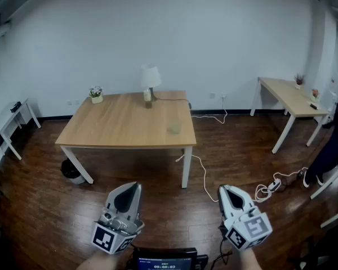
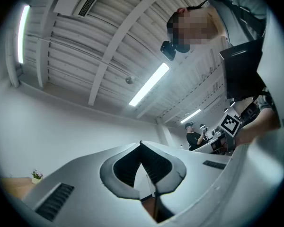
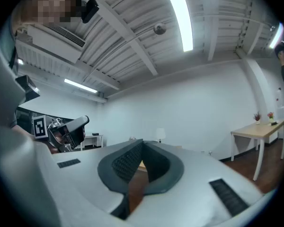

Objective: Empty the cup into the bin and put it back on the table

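A pale translucent cup [image 1: 174, 127] stands upright near the right edge of the wooden table [image 1: 118, 128]. A small dark bin [image 1: 72, 171] sits on the floor by the table's front left leg. My left gripper [image 1: 135, 185] is held low in front of the table with its jaws shut and nothing in them; it tilts upward, and its tips [image 2: 141, 144] meet against the ceiling. My right gripper [image 1: 222, 189] is beside it, level, jaws shut and bare [image 3: 142, 143]. Both are well short of the table and apart from the cup.
A white lamp [image 1: 150, 80] and a small potted plant [image 1: 96, 94] stand at the table's far edge. A white cable [image 1: 205, 176] and a power strip [image 1: 274, 183] lie on the wood floor. A second table [image 1: 290, 94] is at the right, a white side table [image 1: 11, 120] at the left.
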`<control>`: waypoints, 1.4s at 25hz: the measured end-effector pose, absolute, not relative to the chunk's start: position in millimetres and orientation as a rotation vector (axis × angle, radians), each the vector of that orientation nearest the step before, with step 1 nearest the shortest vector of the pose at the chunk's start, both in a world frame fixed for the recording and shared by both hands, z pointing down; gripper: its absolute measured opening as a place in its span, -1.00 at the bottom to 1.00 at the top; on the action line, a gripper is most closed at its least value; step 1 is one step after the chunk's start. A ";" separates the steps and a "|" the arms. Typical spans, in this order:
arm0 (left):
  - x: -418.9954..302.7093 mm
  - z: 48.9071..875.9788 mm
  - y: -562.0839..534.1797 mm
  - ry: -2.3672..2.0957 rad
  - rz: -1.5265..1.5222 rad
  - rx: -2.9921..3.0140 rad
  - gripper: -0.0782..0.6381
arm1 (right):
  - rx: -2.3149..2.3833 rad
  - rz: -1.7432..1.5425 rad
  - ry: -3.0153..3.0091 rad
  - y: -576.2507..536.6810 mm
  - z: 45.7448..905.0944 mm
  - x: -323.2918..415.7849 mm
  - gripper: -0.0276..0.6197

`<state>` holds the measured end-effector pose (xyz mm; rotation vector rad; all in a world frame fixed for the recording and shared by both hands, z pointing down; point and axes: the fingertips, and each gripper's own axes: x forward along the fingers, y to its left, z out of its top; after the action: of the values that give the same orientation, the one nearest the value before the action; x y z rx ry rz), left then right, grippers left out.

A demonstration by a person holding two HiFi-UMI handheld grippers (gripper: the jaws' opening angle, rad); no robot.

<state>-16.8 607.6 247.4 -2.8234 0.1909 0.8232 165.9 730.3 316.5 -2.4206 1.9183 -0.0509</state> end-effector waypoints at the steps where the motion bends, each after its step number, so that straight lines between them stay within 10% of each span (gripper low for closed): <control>1: -13.8 245.9 606.2 0.189 0.825 -2.821 -0.81 | -2.419 -0.050 1.918 727.3 316.3 169.7 -0.92; 35: 147.5 249.0 349.3 0.049 0.868 -2.764 -0.81 | -2.529 -0.091 1.901 435.2 307.2 348.9 -0.92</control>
<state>147.5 349.3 249.0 -2.7638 0.0495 0.8676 348.9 435.2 307.2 -2.5287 1.9008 -0.0906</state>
